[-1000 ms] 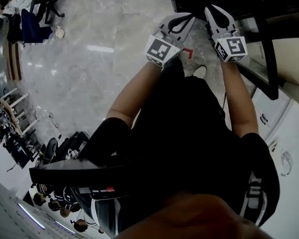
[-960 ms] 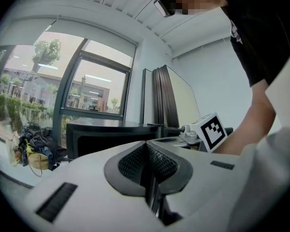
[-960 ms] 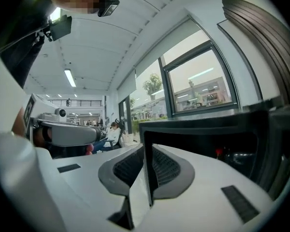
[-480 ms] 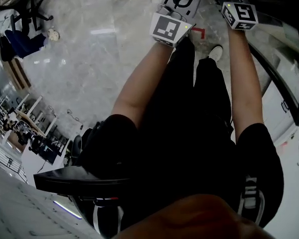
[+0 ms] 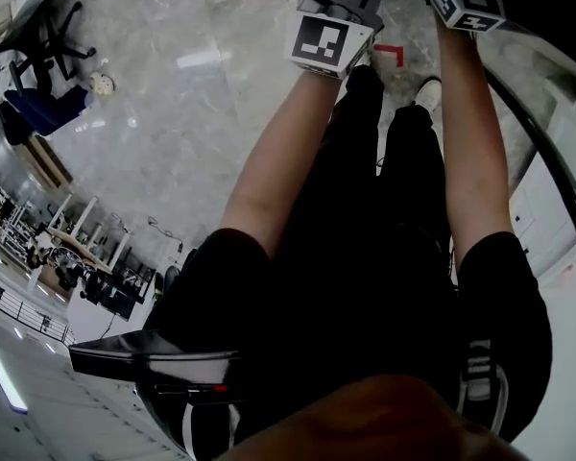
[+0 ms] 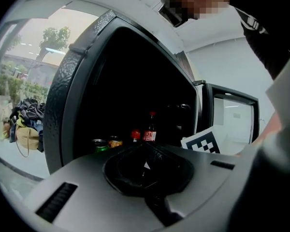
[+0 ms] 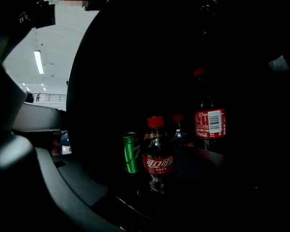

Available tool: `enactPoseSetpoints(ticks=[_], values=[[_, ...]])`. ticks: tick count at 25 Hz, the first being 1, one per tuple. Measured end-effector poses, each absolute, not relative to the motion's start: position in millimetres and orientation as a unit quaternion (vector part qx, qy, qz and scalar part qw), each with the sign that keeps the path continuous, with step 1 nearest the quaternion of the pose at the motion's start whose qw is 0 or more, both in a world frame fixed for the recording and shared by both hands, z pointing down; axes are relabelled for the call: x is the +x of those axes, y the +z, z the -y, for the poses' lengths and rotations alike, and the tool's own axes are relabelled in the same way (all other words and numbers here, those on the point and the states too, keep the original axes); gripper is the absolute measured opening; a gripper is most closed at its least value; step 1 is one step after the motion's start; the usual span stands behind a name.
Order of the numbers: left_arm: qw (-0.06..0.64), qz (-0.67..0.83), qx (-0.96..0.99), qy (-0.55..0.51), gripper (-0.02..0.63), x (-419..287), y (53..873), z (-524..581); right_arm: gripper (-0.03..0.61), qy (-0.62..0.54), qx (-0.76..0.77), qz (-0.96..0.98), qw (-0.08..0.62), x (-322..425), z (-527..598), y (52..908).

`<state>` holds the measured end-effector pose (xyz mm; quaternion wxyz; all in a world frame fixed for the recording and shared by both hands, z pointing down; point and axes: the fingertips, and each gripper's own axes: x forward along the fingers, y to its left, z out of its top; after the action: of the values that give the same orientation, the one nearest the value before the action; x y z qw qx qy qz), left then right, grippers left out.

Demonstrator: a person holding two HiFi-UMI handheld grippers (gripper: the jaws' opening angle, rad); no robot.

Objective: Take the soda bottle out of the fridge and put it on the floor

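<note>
The fridge [image 6: 63,105] stands open, its inside dark. In the right gripper view a small soda bottle [image 7: 157,153] with a red cap and red label stands upright at the front. A green can [image 7: 131,152] is to its left and a taller soda bottle [image 7: 209,122] to its right. My right gripper [image 7: 152,192] points at the small bottle from a short way off; its jaws are opening and hold nothing. My left gripper [image 6: 145,151] is shut and empty outside the fridge, facing the same shelf. In the head view only the marker cubes show, at the top edge.
More drinks show in the left gripper view: a tall bottle [image 6: 150,129], a red cap [image 6: 135,135] and two cans [image 6: 106,143]. The fridge door [image 6: 227,115] hangs open at the right. The person's legs and a shoe [image 5: 428,92] stand on the marble floor [image 5: 173,113].
Both grippers have moved forward toward the fridge, and their jaws have passed out of the head view's top edge. The view has tilted further down over the legs.
</note>
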<state>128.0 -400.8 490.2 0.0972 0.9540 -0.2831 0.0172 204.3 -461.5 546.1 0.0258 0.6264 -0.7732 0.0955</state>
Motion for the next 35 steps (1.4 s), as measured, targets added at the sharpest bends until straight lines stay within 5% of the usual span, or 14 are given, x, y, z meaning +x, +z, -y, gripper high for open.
enactPoseSetpoints(ticks=[20,35], values=[[0.112,0.262,0.958,0.020,0.002,124.7,497.9,405.3,0.287,0.100,0.651,0.750,0.051,215.5,493.6,565.9],[0.117,0.288,0.950,0.029,0.002,95.4,471.3,358.9,0.285,0.077,0.599,0.796,0.038,180.3,411.6,487.5]])
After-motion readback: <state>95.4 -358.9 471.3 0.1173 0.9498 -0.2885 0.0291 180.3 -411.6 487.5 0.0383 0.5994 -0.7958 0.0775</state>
